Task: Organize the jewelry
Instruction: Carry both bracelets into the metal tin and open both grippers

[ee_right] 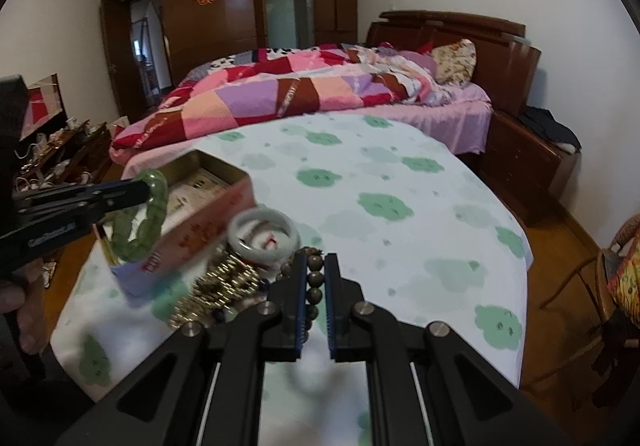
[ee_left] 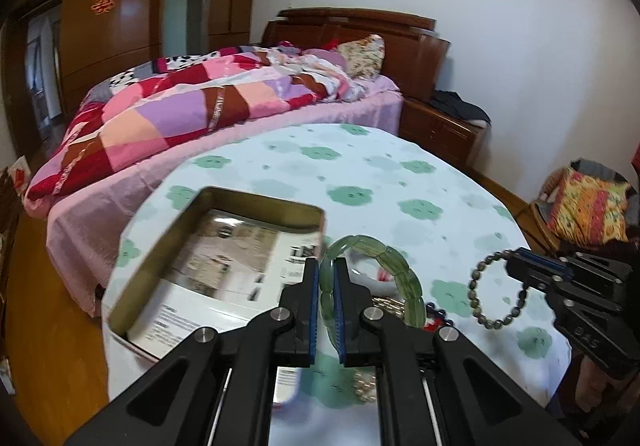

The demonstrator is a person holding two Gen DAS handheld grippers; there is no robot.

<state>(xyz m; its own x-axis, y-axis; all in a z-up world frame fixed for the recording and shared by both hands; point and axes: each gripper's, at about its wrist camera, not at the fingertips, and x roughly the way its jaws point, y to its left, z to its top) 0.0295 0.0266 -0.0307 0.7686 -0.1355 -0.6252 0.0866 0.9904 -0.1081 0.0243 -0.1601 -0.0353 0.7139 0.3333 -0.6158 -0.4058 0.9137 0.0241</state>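
Note:
My left gripper [ee_left: 326, 266] is shut on a green stone bracelet [ee_left: 394, 266] and holds it just right of an open metal tin [ee_left: 216, 270] lined with printed paper. In the right wrist view the left gripper [ee_right: 146, 187] holds that bracelet [ee_right: 140, 221] beside the tin [ee_right: 200, 205]. My right gripper [ee_right: 314, 260] is shut on a dark bead bracelet [ee_right: 314, 280], which hangs from it above the table in the left wrist view [ee_left: 498, 288]. A white bangle [ee_right: 264, 238] and a gold chain pile [ee_right: 218, 286] lie on the table by the tin.
The table carries a white cloth with green flower prints [ee_right: 400, 205]. Behind it is a bed with a patchwork quilt [ee_right: 300, 93] and a wooden nightstand [ee_right: 532, 161]. A chair with a colourful cushion [ee_left: 588, 209] stands to the right.

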